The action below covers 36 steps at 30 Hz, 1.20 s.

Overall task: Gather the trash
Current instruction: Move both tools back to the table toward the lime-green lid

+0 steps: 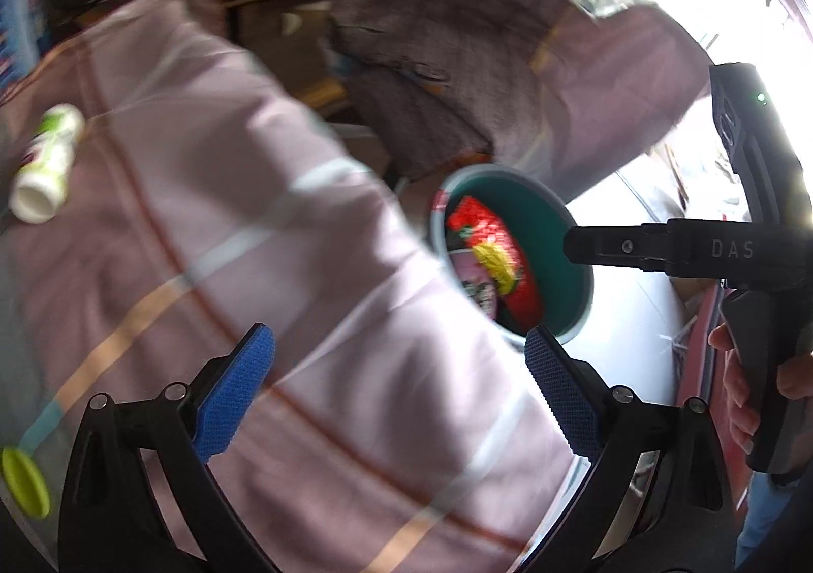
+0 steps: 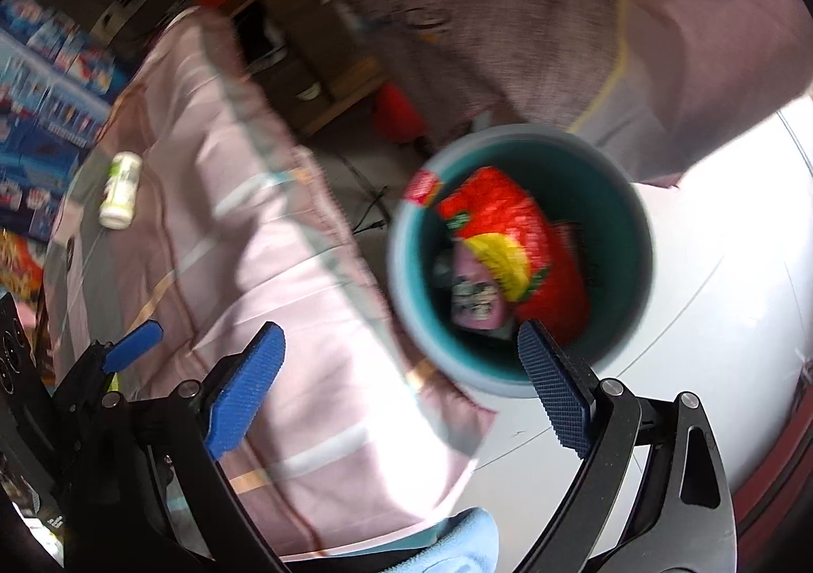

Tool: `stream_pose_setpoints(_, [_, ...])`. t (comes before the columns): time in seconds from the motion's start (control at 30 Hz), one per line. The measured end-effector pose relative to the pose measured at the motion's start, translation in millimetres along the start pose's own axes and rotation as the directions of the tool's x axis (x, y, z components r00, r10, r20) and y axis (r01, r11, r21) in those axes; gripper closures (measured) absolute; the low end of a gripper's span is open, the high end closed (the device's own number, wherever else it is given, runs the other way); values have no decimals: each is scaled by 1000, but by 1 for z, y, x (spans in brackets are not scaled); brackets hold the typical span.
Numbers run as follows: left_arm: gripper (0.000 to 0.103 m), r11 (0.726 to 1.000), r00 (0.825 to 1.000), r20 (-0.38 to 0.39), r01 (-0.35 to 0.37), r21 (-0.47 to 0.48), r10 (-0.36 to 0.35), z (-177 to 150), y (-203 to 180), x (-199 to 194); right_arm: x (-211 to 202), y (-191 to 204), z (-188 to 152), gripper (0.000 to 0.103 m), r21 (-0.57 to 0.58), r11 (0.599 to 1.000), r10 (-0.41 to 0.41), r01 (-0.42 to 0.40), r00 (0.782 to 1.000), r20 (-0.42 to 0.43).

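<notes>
A teal bin (image 1: 538, 217) stands on the floor beside a bed; in it lie a red and yellow wrapper (image 1: 500, 252) and other trash. My left gripper (image 1: 399, 385) hangs open and empty over the pink bedsheet (image 1: 203, 227), left of the bin. A white bottle (image 1: 45, 166) with a green label lies on the sheet at far left, and a green lid (image 1: 23, 481) at the lower left. In the right wrist view my right gripper (image 2: 399, 387) is open and empty, its right fingertip over the rim of the bin (image 2: 615, 217). The wrapper (image 2: 508, 232) and the bottle (image 2: 119, 191) show there too.
A brown-grey blanket (image 1: 447, 39) hangs over the bed behind the bin. White floor (image 2: 711, 293) lies to the right of the bin. Blue boxes (image 2: 45, 90) are stacked at far left. A light blue cloth (image 2: 452, 547) is at the bottom edge. A hand (image 1: 737, 369) grips the right gripper's handle.
</notes>
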<state>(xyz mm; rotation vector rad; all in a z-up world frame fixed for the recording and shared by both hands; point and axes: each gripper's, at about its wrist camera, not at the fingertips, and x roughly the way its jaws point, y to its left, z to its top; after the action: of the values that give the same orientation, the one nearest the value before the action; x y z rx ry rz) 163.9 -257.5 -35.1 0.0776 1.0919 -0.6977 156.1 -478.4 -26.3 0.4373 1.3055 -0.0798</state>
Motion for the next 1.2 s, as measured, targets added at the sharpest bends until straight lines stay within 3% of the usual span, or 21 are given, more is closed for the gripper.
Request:
stream_pose_setpoints(0.4, [4, 979, 988, 63, -128, -158, 140, -56, 110, -78, 17, 124, -23, 14, -203, 978, 34, -42, 999, -42])
stream_pose_setpoints(0.73, [4, 928, 942, 41, -321, -189, 334, -116, 200, -123, 42, 203, -45, 14, -367, 930, -12, -5, 999, -43])
stream_pose_setpoints(0.97, [4, 911, 937, 4, -338, -236, 349, -142, 237, -122, 64, 230, -53, 14, -408, 913, -31, 2, 998, -64])
stream_pose_setpoints(1.2, [4, 922, 942, 17, -325, -211, 335, -139, 232, -113, 77, 244, -51, 14, -397, 918, -30, -17, 993, -113])
